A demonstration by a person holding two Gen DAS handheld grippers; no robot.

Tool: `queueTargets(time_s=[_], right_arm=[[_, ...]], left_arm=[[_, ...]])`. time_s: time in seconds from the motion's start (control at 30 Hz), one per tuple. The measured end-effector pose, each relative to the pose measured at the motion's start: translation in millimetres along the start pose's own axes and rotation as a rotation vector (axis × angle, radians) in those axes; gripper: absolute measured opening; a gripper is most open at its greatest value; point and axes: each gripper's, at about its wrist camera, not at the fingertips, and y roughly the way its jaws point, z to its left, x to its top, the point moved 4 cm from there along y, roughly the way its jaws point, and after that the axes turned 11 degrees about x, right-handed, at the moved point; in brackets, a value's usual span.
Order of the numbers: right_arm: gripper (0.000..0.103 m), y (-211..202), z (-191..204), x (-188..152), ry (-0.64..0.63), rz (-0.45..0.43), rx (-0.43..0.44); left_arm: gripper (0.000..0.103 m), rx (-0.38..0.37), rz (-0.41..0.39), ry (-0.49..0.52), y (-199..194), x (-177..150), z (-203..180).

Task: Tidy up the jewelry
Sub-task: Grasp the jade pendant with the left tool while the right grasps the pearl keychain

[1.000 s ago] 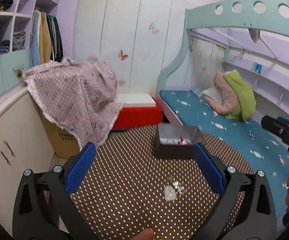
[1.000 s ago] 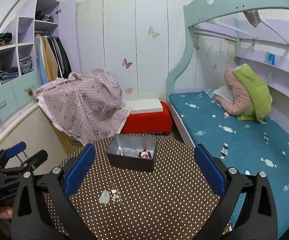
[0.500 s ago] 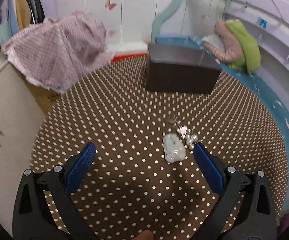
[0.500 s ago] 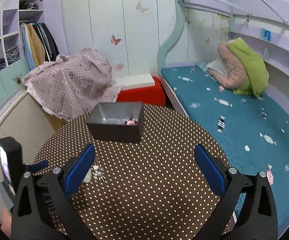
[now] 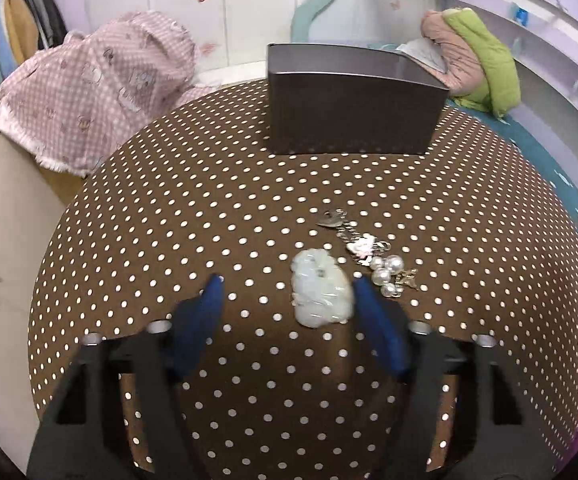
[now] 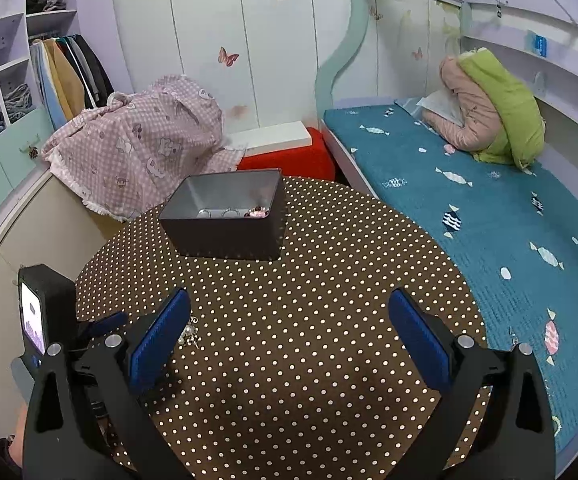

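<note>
On the brown dotted table, a pale jade-like pendant [image 5: 321, 292] lies between the fingers of my left gripper [image 5: 287, 281]. The jaws are closing and blurred. The right pad is at the pendant's edge, and the left pad stands well apart from it. Just right of the pendant lie a pearl cluster [image 5: 387, 276], a pink charm [image 5: 363, 246] and a small silver heart [image 5: 331, 219]. The dark open box [image 6: 225, 236] holds rings and a pink piece. My right gripper [image 6: 289, 320] hovers open and empty over the table.
The round table [image 6: 329, 280] has a bed [image 6: 489, 208] to its right and a pink cloth-covered heap [image 6: 141, 152] to its back left. In the right wrist view, the left tool's body with its lit screen [image 6: 33, 312] stands at the table's left rim.
My left gripper dropped toward the table, tilted down, and its jaws narrowed around the pendant. My right gripper sank a little toward the table, still wide.
</note>
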Motion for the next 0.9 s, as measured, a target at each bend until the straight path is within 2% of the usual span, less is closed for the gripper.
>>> queueTargets(time_s=[0.03,0.07,0.23,0.33,0.4,0.47,0.57,0.77,0.9], right_arm=[[0.096,3.0,1.2,-1.1,-0.003,0.006,0.004],[0.096,6.1,1.7,-2.6,-0.007,0.016,0.009],[0.096,40.0,10.5,-20.8,-0.035,0.117,0.056],[0.094,63.1,22.7,-32.8,-0.078,0.173,0.103],[0.087,78.5,32.5,-40.1,-0.103,0.212,0.133],[0.068,89.8,41.6,-44.9,-0.121,0.239,0.158],[0.052,103.0,54.9,-47.6,-0.162,0.259,0.173],[0.046,106.1,64.7,-42.1,-0.173,0.233,0.197],[0.04,105.5,60.6,-40.9,-0.187,0.236,0.167]], left_arm=[[0.045,-0.007,-0.007,0.011,-1.8,-0.5,-1.1],[0.029,-0.015,-0.011,0.02,-3.4,-1.2,-1.6],[0.029,-0.069,-0.013,-0.008,-11.6,-9.6,14.2],[0.029,-0.064,-0.017,-0.049,-15.1,-12.6,33.1],[0.029,-0.061,-0.019,-0.07,-18.2,-14.6,43.2],[0.029,-0.052,-0.025,-0.084,-21.9,-15.1,52.6],[0.029,-0.045,-0.034,-0.108,-28.1,-15.3,63.5],[0.029,-0.046,-0.049,-0.135,-38.6,-18.1,76.9],[0.029,-0.048,-0.056,-0.147,-42.0,-17.7,79.3]])
